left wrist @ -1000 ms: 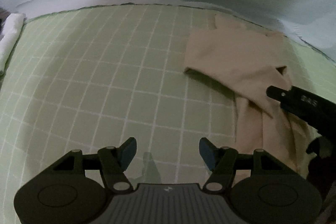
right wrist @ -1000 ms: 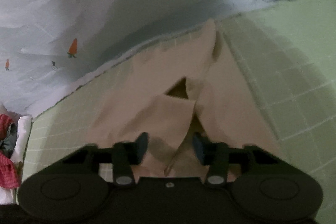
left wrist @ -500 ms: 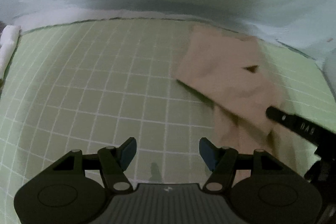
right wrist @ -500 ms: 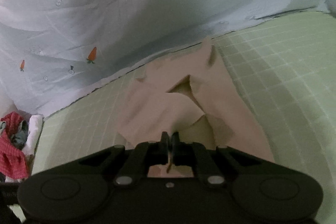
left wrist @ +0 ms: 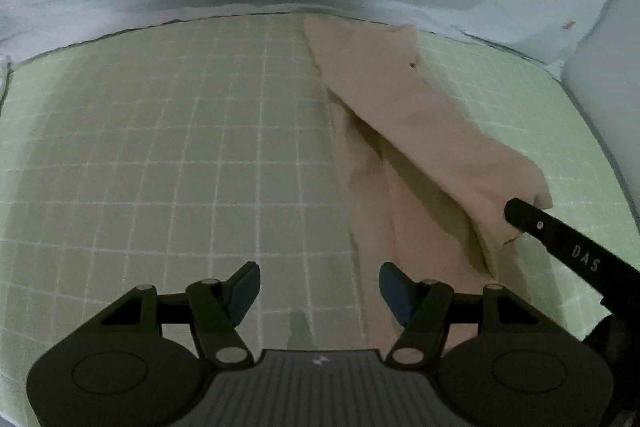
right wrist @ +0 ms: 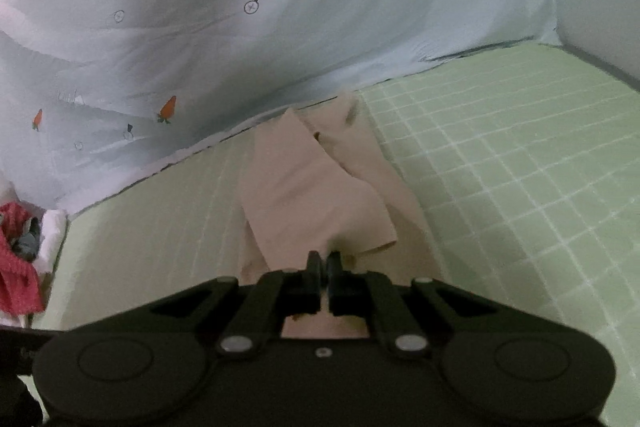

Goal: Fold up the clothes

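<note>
Beige garment (left wrist: 404,131): on green grid mat (left wrist: 180,155). Right gripper (right wrist: 323,263): jaws newly clamped on its near edge, now lifted and drawn back, starting a fold. Left gripper (left wrist: 316,287): jaws open, empty.

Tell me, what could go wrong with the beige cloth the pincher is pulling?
The right gripper is shut on only a small pinch of the beige garment, so the fabric may slip out as it is lifted. The left gripper is open over the green checked mat and holds nothing, so the rest of the garment could drag and bunch up instead of folding flat.
</note>
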`<move>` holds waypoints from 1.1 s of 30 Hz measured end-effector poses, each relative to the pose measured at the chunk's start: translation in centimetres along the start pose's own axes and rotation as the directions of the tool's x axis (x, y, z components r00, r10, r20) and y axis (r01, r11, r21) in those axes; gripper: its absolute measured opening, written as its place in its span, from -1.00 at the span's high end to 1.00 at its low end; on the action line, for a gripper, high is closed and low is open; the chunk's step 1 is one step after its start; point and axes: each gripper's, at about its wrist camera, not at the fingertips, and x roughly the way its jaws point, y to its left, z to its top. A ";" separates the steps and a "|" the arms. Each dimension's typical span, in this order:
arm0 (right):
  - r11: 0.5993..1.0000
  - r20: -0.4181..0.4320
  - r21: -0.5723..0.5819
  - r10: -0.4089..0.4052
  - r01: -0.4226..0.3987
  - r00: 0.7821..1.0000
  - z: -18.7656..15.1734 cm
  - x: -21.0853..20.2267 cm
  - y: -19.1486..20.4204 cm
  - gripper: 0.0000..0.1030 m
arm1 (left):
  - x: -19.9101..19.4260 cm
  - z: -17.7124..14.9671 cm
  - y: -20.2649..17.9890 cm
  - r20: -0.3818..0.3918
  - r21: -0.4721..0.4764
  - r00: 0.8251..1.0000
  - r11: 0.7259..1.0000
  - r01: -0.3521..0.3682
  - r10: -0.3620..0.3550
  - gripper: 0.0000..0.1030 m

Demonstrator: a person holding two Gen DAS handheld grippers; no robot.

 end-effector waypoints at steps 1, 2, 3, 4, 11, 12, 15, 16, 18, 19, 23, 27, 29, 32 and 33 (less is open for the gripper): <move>1.000 0.000 -0.006 -0.008 0.008 1.000 -0.3 -0.6 0.0 0.94 | 0.0 -0.4 -0.2 -0.007 0.004 1.000 1.000 0.005 -0.005 -0.30; 1.000 -0.002 -0.008 -0.014 0.014 1.000 -0.7 -0.9 -0.1 0.94 | 0.0 -0.7 -0.4 -0.014 0.008 1.000 1.000 0.010 -0.010 -0.30; 1.000 -0.005 -0.010 -0.019 0.019 1.000 -1.1 -1.3 -0.1 0.94 | 0.1 -1.0 -0.5 -0.022 0.012 1.000 1.000 0.014 -0.013 -0.30; 1.000 -0.008 -0.012 -0.025 0.025 1.000 -1.4 -1.6 -0.2 0.94 | 0.3 -1.3 -0.6 -0.029 0.016 0.999 1.000 0.017 -0.017 -0.30; 0.999 -0.034 -0.002 -0.053 0.053 0.998 -3.4 -3.0 -0.7 0.94 | 0.5 -2.5 -1.0 -0.058 0.042 0.998 0.999 0.032 -0.029 -0.30; 0.998 -0.041 0.006 -0.055 0.056 0.998 -3.6 -3.0 -0.8 0.94 | 0.6 -2.6 -1.0 -0.062 0.044 0.998 0.999 0.031 -0.029 -0.30; 0.998 -0.069 0.026 -0.062 0.064 0.996 -4.3 -2.8 -1.3 0.94 | 1.0 -2.9 -1.2 -0.076 0.047 0.997 0.998 0.029 -0.025 -0.30; 0.997 -0.080 0.031 -0.065 0.067 0.995 -4.5 -2.7 -1.4 0.94 | 1.1 -3.0 -1.2 -0.081 0.048 0.996 0.999 0.027 -0.023 -0.30; 0.997 -0.096 0.044 -0.067 0.071 0.993 -4.9 -2.5 -1.7 0.94 | 1.4 -3.3 -1.1 -0.089 0.049 0.996 0.999 0.023 -0.018 -0.30; 0.996 -0.102 0.047 -0.066 0.071 0.993 -5.1 -2.5 -1.8 0.94 | 1.5 -3.3 -1.2 -0.093 0.049 0.996 0.999 0.021 -0.017 -0.30; 0.996 -0.122 0.052 -0.060 0.067 0.991 -5.3 -2.1 -2.1 0.93 | 1.9 -3.6 -1.6 -0.104 0.046 0.995 0.999 0.014 -0.010 -0.30; 0.997 -0.146 0.030 -0.066 0.071 0.987 -5.4 -1.7 -2.2 0.92 | 2.4 -3.7 -2.1 -0.114 0.043 0.993 0.999 0.007 -0.002 -0.30; 0.998 -0.152 0.005 -0.069 0.070 0.986 -5.3 -1.7 -2.2 0.86 | 2.7 -3.6 -2.5 -0.121 0.040 0.993 0.999 0.000 0.005 -0.31; 0.998 -0.153 -0.011 -0.068 0.067 0.986 -4.5 -2.0 -2.4 0.63 | 3.5 -2.9 -3.4 -0.126 0.037 0.992 0.999 -0.010 0.015 -0.31; 0.998 -0.153 -0.022 -0.069 0.066 0.986 -4.3 -2.1 -2.5 0.56 | 3.8 -2.6 -3.7 -0.125 0.036 0.992 0.999 -0.013 0.017 -0.32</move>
